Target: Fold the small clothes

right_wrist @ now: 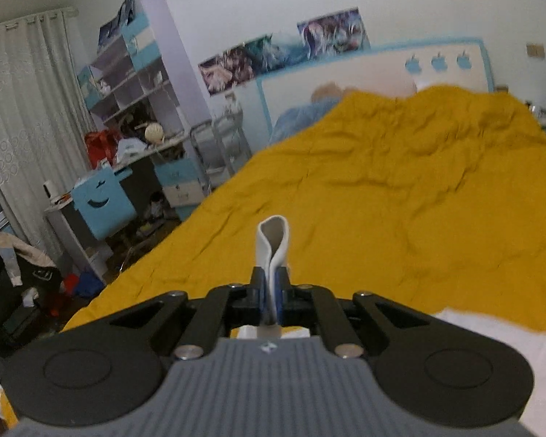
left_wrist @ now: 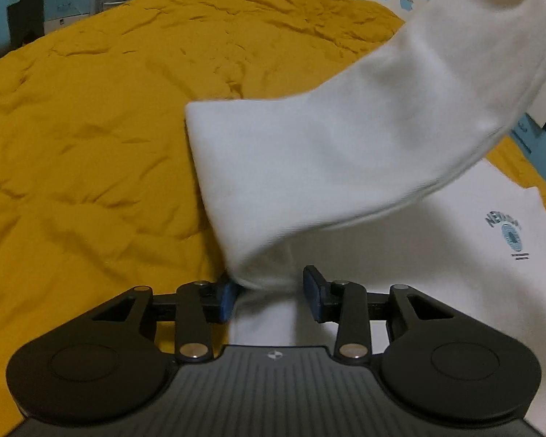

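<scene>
Garment point(left_wrist: 473, 255) on quilt point(left_wrist: 91, 127); sleeve point(left_wrist: 345, 145) lifted above it; desk point(right_wrist: 134, 160) left of bed

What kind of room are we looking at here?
Most likely a bedroom, perhaps a child's. A mustard-yellow quilt covers a bed with a blue-and-white headboard; a cluttered desk with a shelf unit stands beside a curtained window, and posters line the wall.

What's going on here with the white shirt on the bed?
A person is folding a white shirt on a mustard-yellow quilt, using handheld tongs. The right tongs are shut on a pinched fold of the white fabric and hold it up off the bed. In the left wrist view, that lifted part arches over the left tongs, which straddle the cloth lower down, jaws partly apart. The printed chest logo lies flat.
</scene>
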Tool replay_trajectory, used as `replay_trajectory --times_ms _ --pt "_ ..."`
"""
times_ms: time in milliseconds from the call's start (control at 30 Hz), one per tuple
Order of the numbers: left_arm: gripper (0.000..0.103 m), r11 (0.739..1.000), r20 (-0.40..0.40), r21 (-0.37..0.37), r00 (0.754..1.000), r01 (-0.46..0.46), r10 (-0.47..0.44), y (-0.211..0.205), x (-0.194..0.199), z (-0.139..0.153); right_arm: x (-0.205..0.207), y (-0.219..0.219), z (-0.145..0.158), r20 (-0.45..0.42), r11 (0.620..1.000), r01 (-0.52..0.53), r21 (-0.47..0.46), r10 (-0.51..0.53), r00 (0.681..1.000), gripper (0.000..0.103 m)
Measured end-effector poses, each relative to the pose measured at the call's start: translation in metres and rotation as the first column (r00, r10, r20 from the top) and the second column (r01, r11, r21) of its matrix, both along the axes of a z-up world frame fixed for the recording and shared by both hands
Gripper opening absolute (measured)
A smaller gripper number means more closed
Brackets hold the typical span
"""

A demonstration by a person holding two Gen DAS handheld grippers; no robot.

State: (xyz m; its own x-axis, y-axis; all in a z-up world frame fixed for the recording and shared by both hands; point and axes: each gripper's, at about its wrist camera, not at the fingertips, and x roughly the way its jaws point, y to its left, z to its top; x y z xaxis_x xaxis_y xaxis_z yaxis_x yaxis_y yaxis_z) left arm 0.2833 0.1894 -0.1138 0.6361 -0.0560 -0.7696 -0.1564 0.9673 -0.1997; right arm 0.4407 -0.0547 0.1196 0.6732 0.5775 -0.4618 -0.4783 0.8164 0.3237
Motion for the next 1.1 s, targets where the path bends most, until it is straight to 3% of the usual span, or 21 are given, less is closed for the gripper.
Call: replay_trajectory --times_ms 100,200,333,400,500,567,667,733,800,867,933,1100 --pt "0.032 1.000 -0.015 0.020 1.000 -0.006 0.006 -0.001 0.003 -0.007 0.004 -0.035 0.011 0.024 0.998 0.061 -0.005 -0.061 0.998 0.000" --pt "0.027 1.000 -0.013 0.027 1.000 -0.008 0.008 0.002 -0.001 -0.010 0.018 -0.087 -0.008 -0.024 0.983 0.178 -0.035 -0.178 0.984 0.000" --pt "0.021 0.999 -0.030 0.048 0.999 -0.015 0.017 0.002 0.000 -0.011 0.031 -0.157 -0.076 -0.182 0.937 0.334 -0.106 -0.349 0.919 0.000" --pt "0.021 0.998 -0.042 0.054 0.999 -0.017 0.019 0.002 0.002 -0.011 0.034 -0.181 -0.121 -0.221 0.888 0.399 -0.227 -0.447 0.867 0.000" --pt "0.021 0.998 -0.056 0.063 0.998 -0.012 0.016 0.001 0.001 -0.008 0.032 -0.207 -0.180 -0.324 0.864 0.409 -0.294 -0.493 0.807 0.000" --pt "0.021 0.998 -0.086 0.065 0.996 -0.005 0.010 0.002 0.001 -0.004 0.030 -0.215 -0.207 -0.354 0.860 0.402 -0.315 -0.499 0.791 0.000" --pt "0.021 1.000 -0.153 0.019 0.988 0.020 -0.017 0.008 0.001 0.008 0.030 -0.217 -0.228 -0.360 0.871 0.387 -0.301 -0.480 0.800 0.000" --pt "0.022 0.999 -0.134 -0.032 0.990 0.039 -0.043 0.018 -0.003 0.020 0.033 -0.220 -0.228 -0.365 0.879 0.380 -0.288 -0.467 0.805 0.002" --pt "0.038 0.996 -0.062 -0.081 0.997 0.047 -0.052 0.029 -0.006 0.033 0.029 -0.229 -0.229 -0.368 0.883 0.375 -0.281 -0.460 0.808 0.007" --pt "0.047 0.994 -0.001 -0.113 1.000 0.011 -0.012 0.039 0.000 0.042 0.013 -0.240 -0.229 -0.357 0.885 0.382 -0.268 -0.459 0.814 0.013" --pt "0.047 0.989 0.027 -0.142 0.998 -0.052 0.056 0.048 0.015 0.042 0.011 -0.249 -0.226 -0.365 0.890 0.401 -0.220 -0.456 0.812 0.022" --pt "0.047 0.958 0.062 -0.249 0.984 -0.144 0.164 0.054 0.062 0.019 0.013 -0.269 -0.219 -0.370 0.895 0.432 -0.111 -0.441 0.818 0.022"
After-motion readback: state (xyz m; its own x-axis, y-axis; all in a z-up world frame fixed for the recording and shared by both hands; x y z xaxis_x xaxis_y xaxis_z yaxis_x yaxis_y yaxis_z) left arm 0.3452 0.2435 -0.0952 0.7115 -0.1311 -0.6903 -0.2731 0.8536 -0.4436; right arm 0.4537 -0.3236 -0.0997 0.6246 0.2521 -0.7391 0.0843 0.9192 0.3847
